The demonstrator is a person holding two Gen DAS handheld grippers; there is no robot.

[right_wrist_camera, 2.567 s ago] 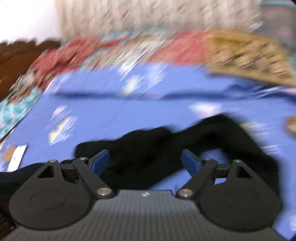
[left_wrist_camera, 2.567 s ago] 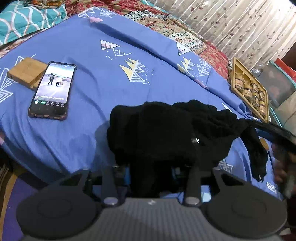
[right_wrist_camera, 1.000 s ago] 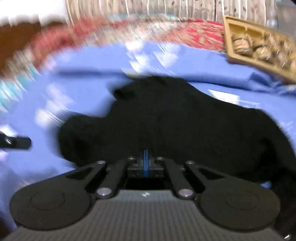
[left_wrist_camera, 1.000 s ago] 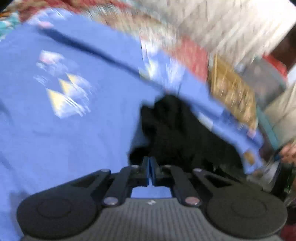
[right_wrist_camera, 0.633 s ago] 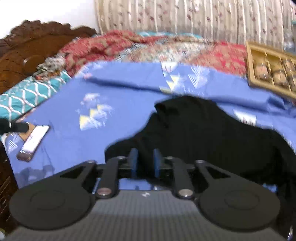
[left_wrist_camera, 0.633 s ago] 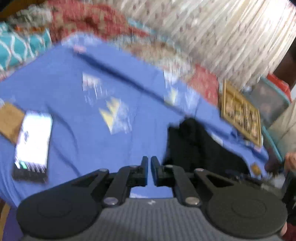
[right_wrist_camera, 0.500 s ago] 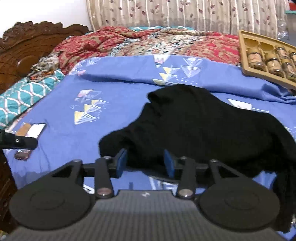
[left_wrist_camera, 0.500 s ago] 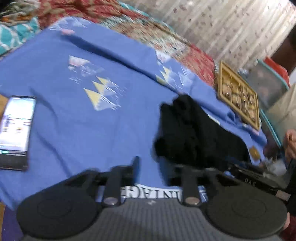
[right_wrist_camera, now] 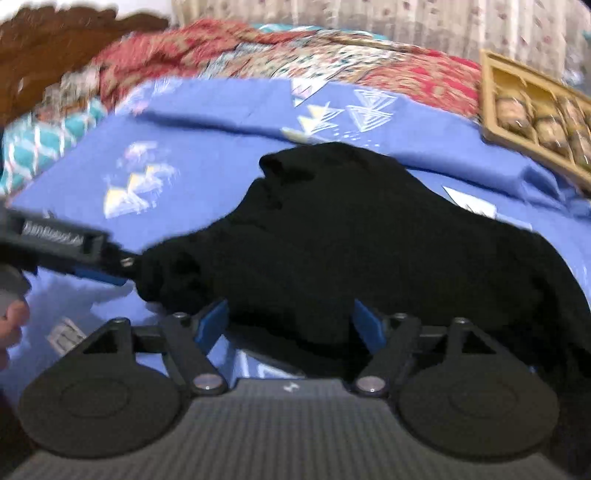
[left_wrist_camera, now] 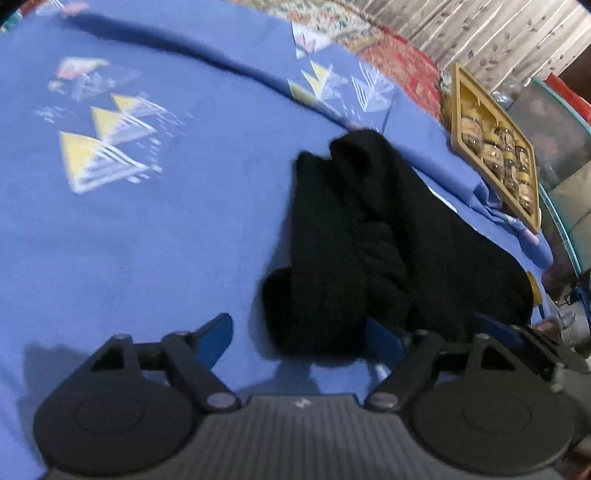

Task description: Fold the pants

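- The pants (left_wrist_camera: pixel 369 240), black and bunched into a loose heap, lie on the blue bedsheet (left_wrist_camera: pixel 166 221) near its front edge.
- Left gripper (left_wrist_camera: pixel 299 339): jaws stand wide and have just been opening. The near end of the heap lies between the 2 blue pads (left_wrist_camera: pixel 218 338), but the left pad stands clear of the cloth; nothing is gripped.
- Right gripper (right_wrist_camera: pixel 290 323): jaws stand wide and have just been opening. The front fold of the pants (right_wrist_camera: pixel 351 240) sits between the pads; whether a pad touches the cloth cannot be told, and no grip shows.
- In the right wrist view the left gripper (right_wrist_camera: pixel 107 266) enters from the left, its tip at the left end of the heap, with part of a hand (right_wrist_camera: pixel 11 325) at the frame edge.
- A wooden tray (left_wrist_camera: pixel 491 147) of jars rests on the bed past the pants, well apart from them.
- A red patterned bedspread (right_wrist_camera: pixel 295 55) lies beyond the sheet, with a curtain (left_wrist_camera: pixel 480 29) behind it.
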